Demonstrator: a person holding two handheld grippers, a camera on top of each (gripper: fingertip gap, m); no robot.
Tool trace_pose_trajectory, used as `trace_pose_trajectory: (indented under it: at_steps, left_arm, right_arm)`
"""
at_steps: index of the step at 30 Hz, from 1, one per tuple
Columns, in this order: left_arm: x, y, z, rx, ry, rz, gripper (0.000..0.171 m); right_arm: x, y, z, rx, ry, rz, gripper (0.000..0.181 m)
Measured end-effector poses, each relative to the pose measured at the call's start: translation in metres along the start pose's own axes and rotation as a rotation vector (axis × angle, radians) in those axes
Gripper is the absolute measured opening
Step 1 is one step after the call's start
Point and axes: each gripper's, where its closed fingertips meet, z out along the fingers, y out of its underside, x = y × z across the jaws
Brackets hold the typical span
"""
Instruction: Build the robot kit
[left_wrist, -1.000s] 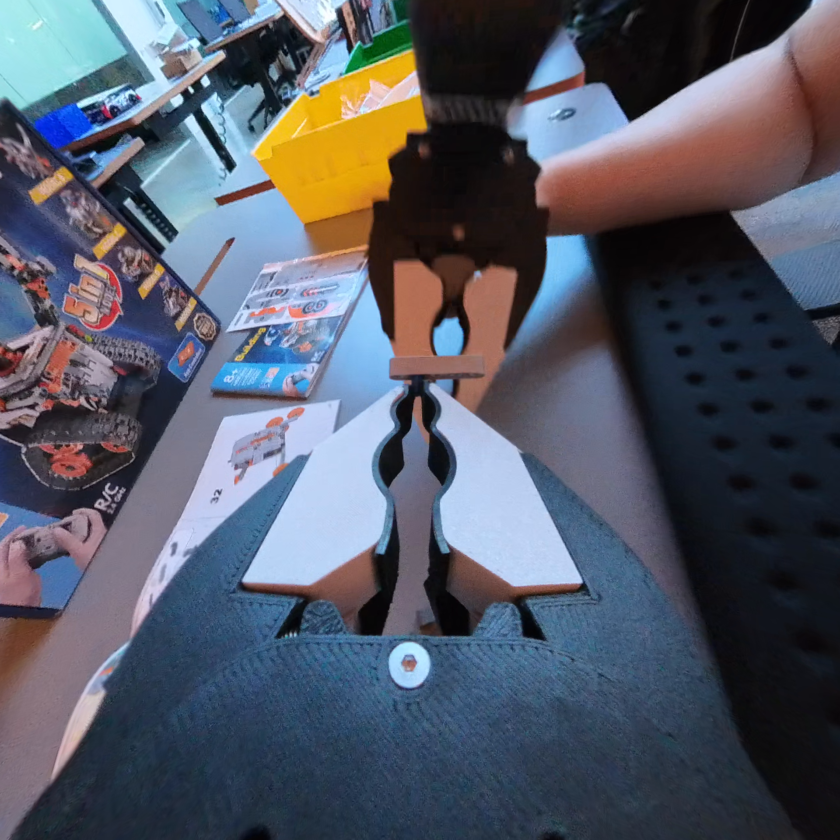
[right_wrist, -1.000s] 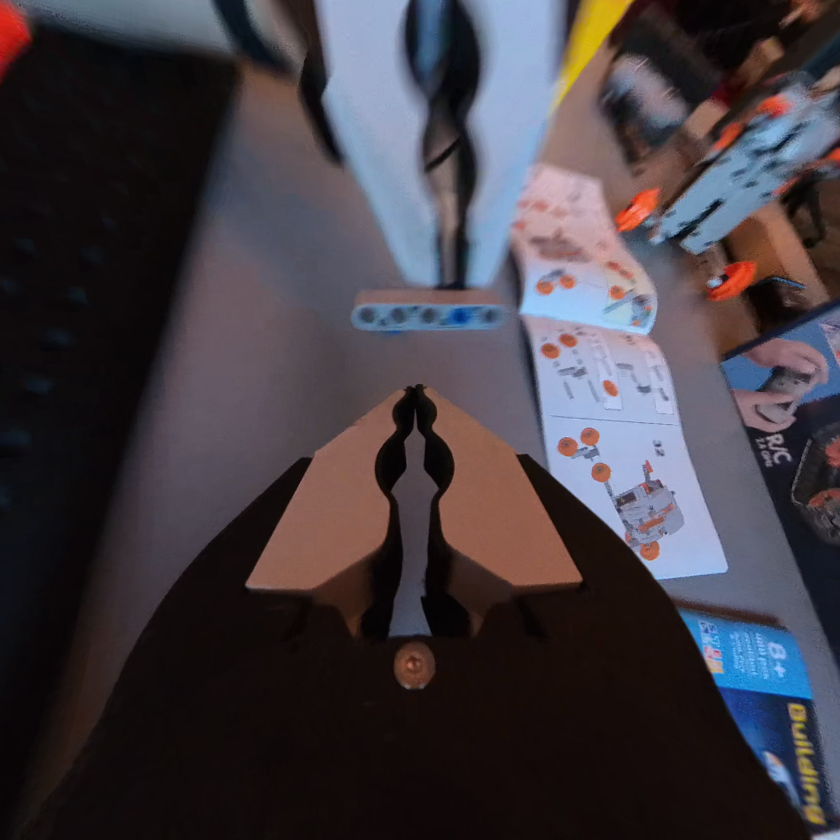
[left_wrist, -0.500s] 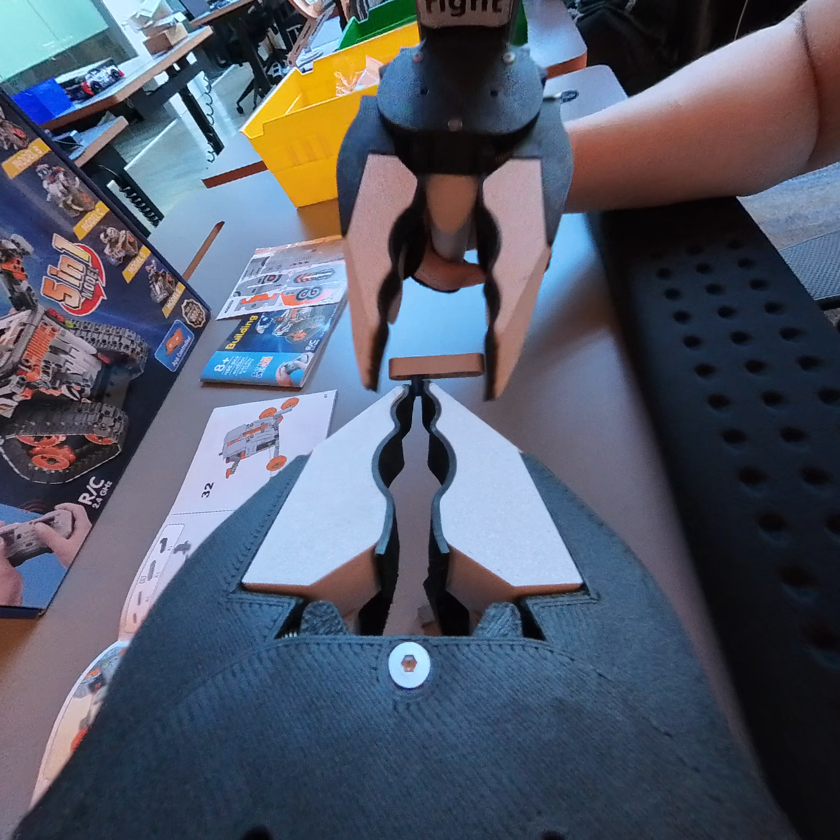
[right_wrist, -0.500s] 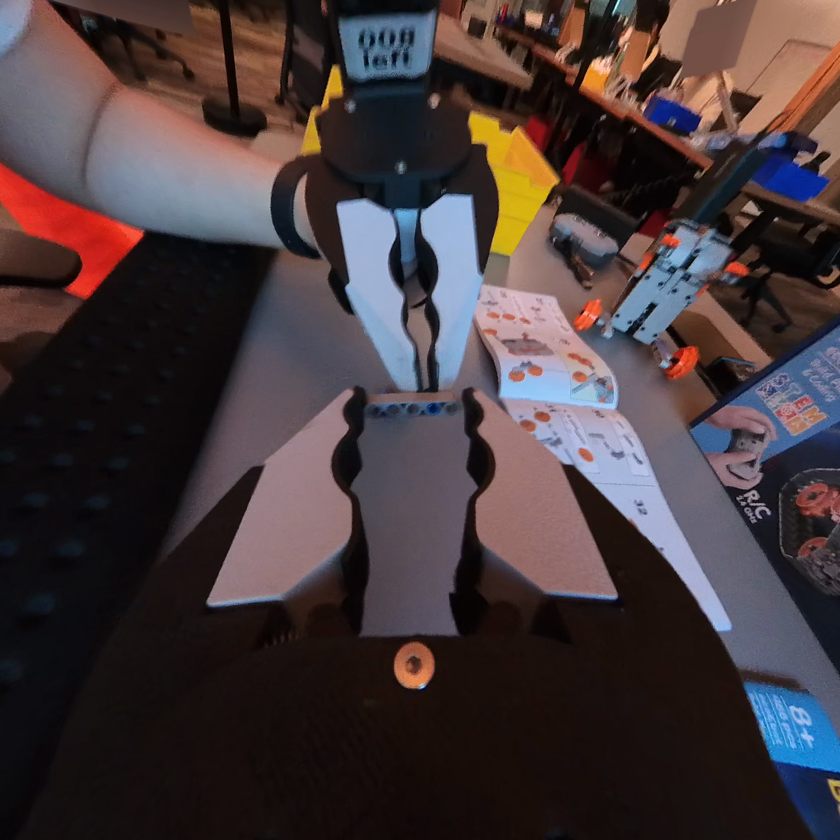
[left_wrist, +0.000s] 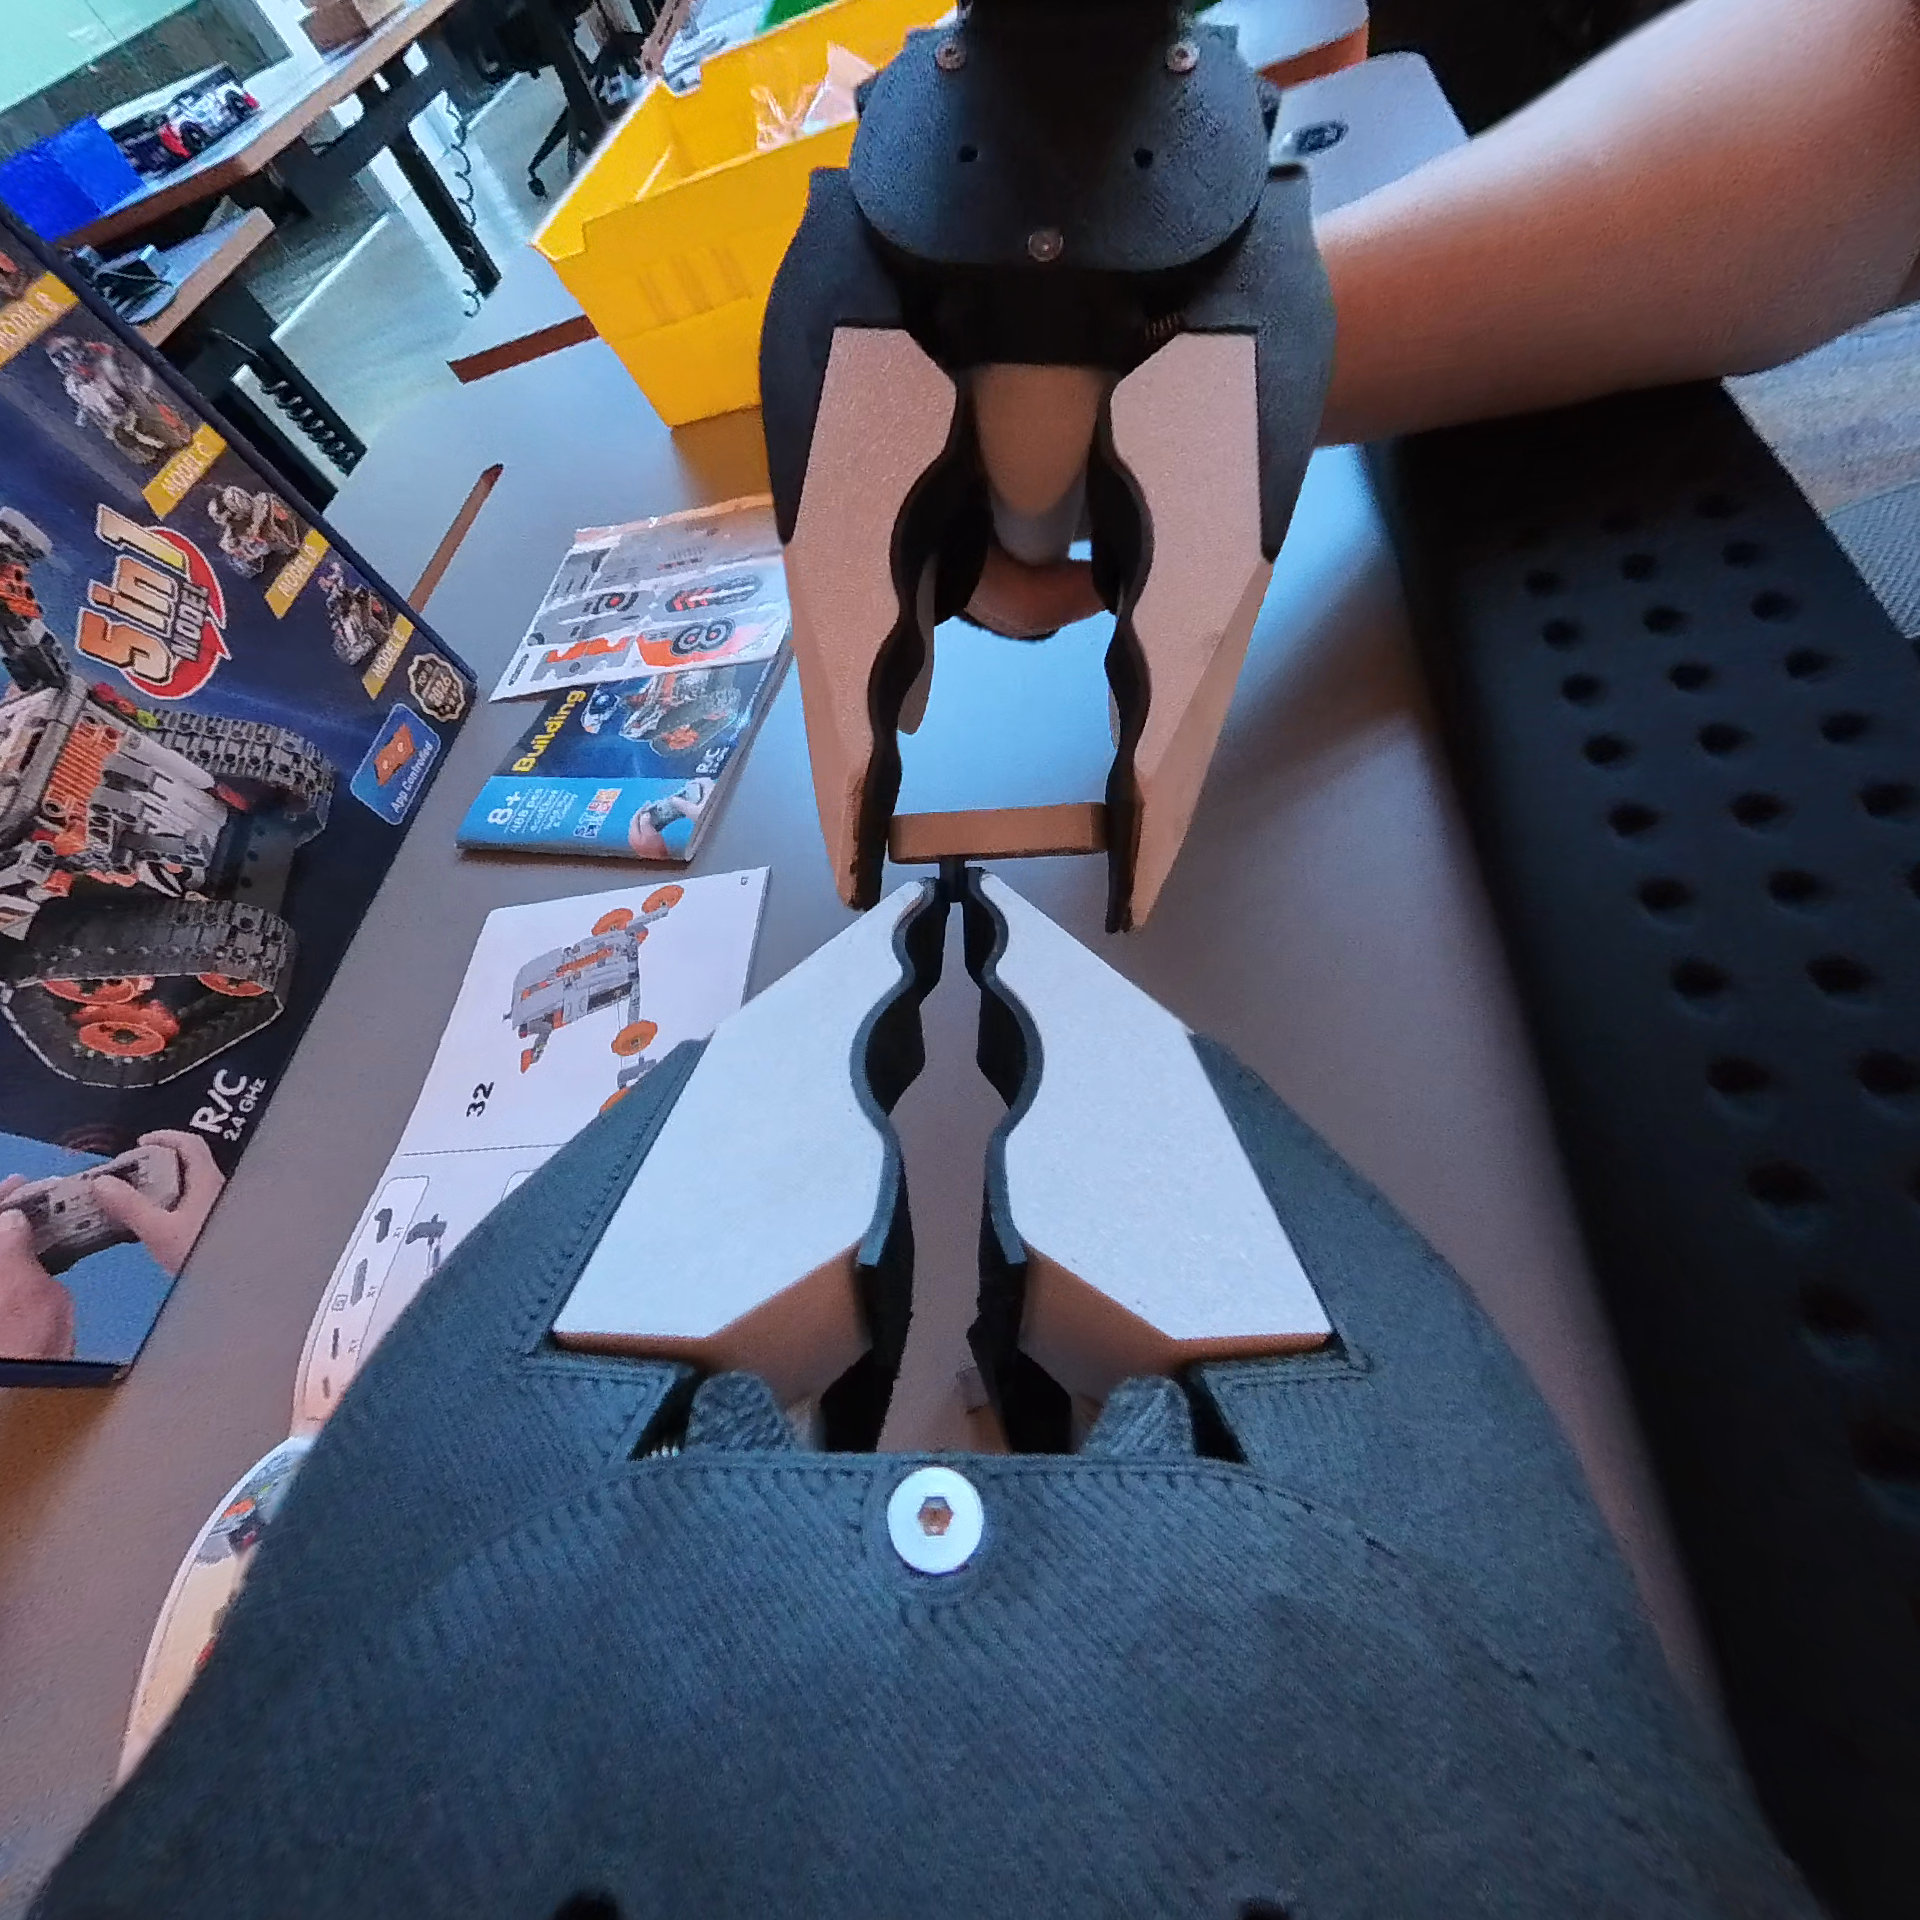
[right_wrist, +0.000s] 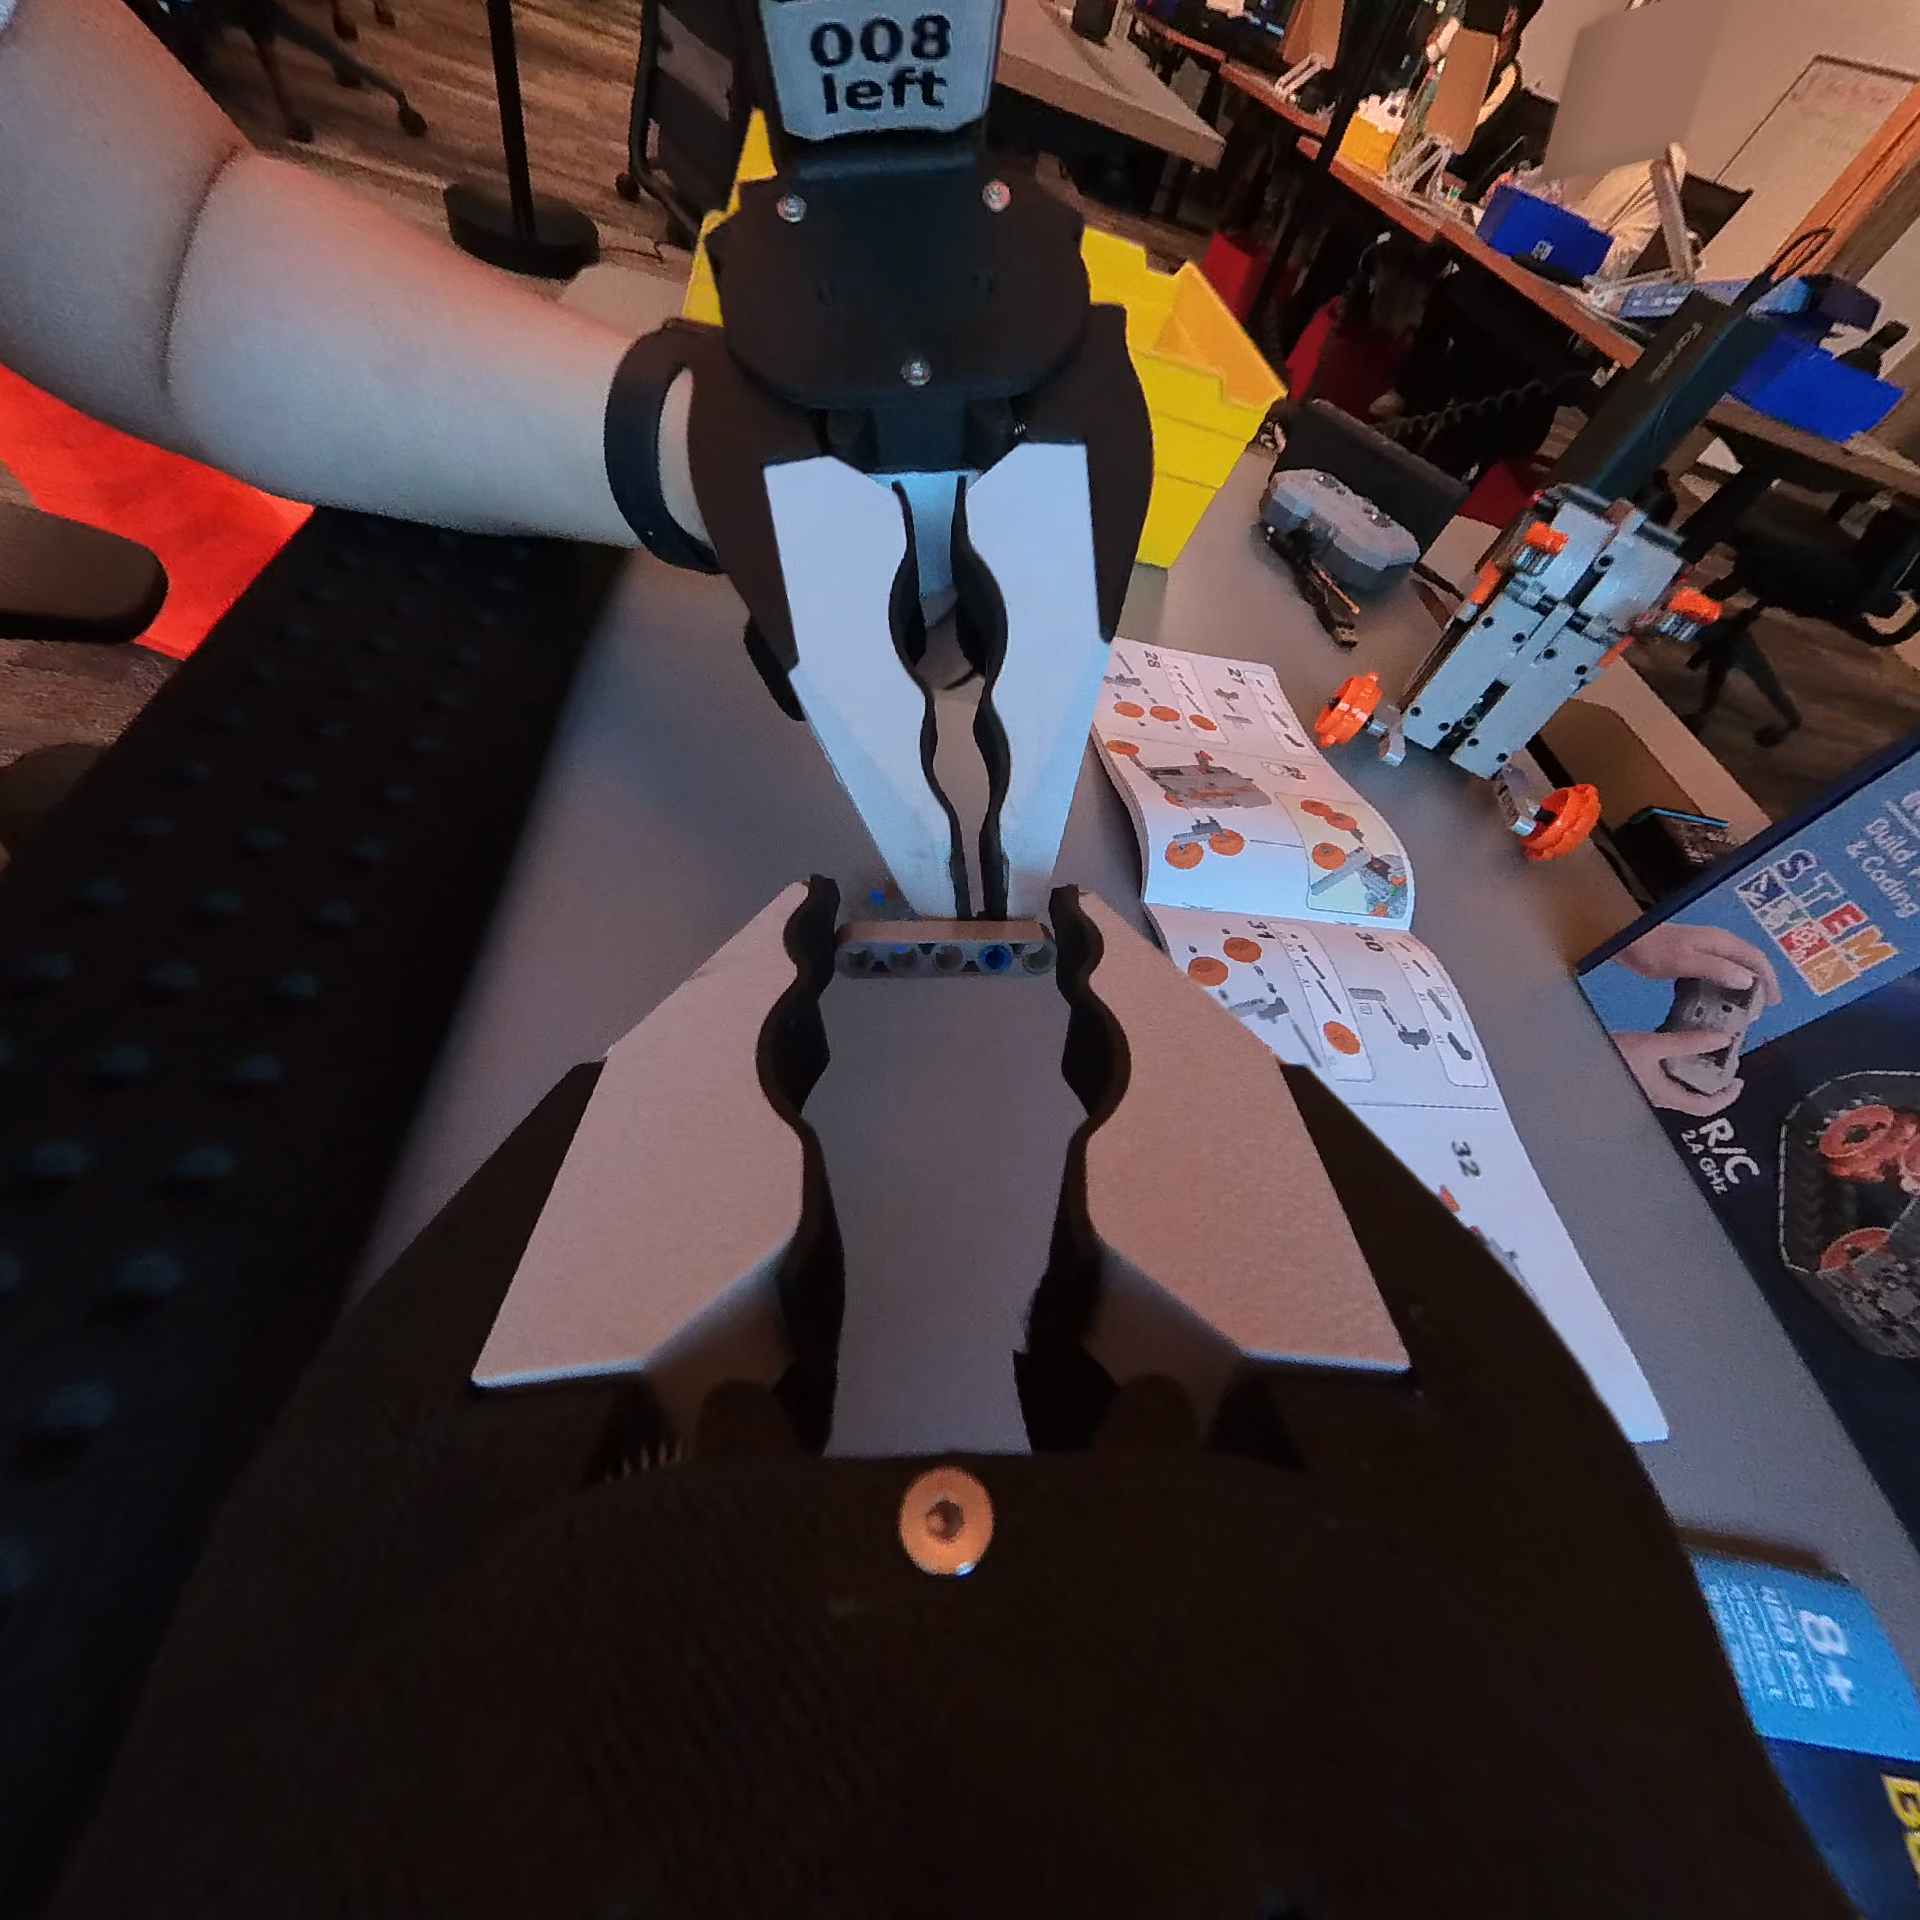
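A short grey beam with holes (left_wrist: 992, 831) hangs over the grey table, crosswise between the two grippers. My left gripper (left_wrist: 958, 883) is shut on a thin black pin at the beam's middle and holds it up. It also shows in the right wrist view (right_wrist: 977, 904), pointing down at the beam (right_wrist: 945, 951). My right gripper (right_wrist: 943, 914) is open, with one fingertip at each end of the beam. I cannot tell if the tips touch it. In the left wrist view the right gripper (left_wrist: 995, 899) comes from the far side.
A toy kit box (left_wrist: 156, 831), an open instruction booklet (left_wrist: 582, 1018), a blue booklet (left_wrist: 623, 769) and a sticker sheet (left_wrist: 655, 603) lie to the left. A yellow bin (left_wrist: 686, 239) stands behind. A black perforated panel (left_wrist: 1714, 831) runs alongside. A half-built model (right_wrist: 1538, 644) stands farther off. The tips of both grippers are at nearly the same place. The black perforated panel (left_wrist: 1714, 831) is about equally far from each gripper, around 15 cm. Look for it in the right wrist view (right_wrist: 40, 1277) too.
The right gripper was shut and apart from the beam. It has opened and moved in, so its jaws now straddle the beam's ends. The left gripper still holds the beam.
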Motion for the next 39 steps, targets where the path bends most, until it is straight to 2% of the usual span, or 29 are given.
trace_pose_trajectory:
  at_steps: [10,11,12,13,15,17,19,20,23,25,26,28,31,39]
  left_arm:
    - [0.0,-0.006,-0.004,0.014,-0.008,0.021,0.001]
    - [-0.007,0.003,-0.004,-0.04,-0.056,0.024,0.001]
    - [-0.017,0.025,-0.007,-0.159,-0.105,0.077,0.0]
    - [-0.026,0.034,-0.013,-0.176,-0.156,0.102,0.0]
    - [-0.016,0.004,-0.016,0.002,-0.045,-0.043,0.0]
    - [-0.018,-0.004,-0.012,0.02,-0.051,-0.053,0.001]
    - [-0.022,0.003,-0.007,-0.016,-0.114,-0.001,0.001]
    - [-0.024,0.007,-0.006,-0.034,-0.137,0.006,0.001]
    - [-0.033,0.008,-0.009,-0.05,-0.253,0.103,0.001]
    - [-0.031,0.002,-0.01,-0.047,-0.28,0.181,0.001]
    - [-0.031,0.001,-0.01,-0.051,-0.297,0.216,0.001]
    - [-0.027,0.005,-0.005,-0.095,-0.297,0.282,0.001]
    - [-0.025,0.013,0.001,-0.148,-0.299,0.333,0.001]
    - [-0.015,0.015,0.008,-0.165,-0.233,0.3,0.001]
  right_arm:
    - [-0.002,-0.004,-0.004,0.002,-0.004,-0.03,0.041]
    - [-0.004,-0.01,-0.01,0.035,-0.019,-0.05,0.0]
    - [0.012,-0.02,-0.026,0.105,0.074,-0.05,0.0]
    - [0.027,-0.027,-0.044,0.154,0.118,-0.012,0.0]
    - [0.039,-0.044,-0.071,0.29,0.103,0.085,0.0]
    - [0.045,-0.021,-0.062,0.197,0.097,0.153,0.0]
    - [0.056,-0.007,-0.05,0.161,0.145,0.243,0.027]
    - [0.056,-0.002,-0.042,0.154,0.109,0.352,0.033]
    - [0.047,0.003,-0.021,0.223,-0.085,0.749,0.033]
    - [0.042,0.004,-0.014,0.24,-0.16,0.868,0.033]
    - [0.04,0.004,-0.011,0.249,-0.186,0.901,0.032]
    - [0.031,0.0,-0.006,0.256,-0.259,0.947,0.017]
    - [0.028,0.012,0.001,0.173,-0.238,0.953,0.005]
    - [0.019,0.02,-0.004,0.146,-0.366,1.075,0.005]
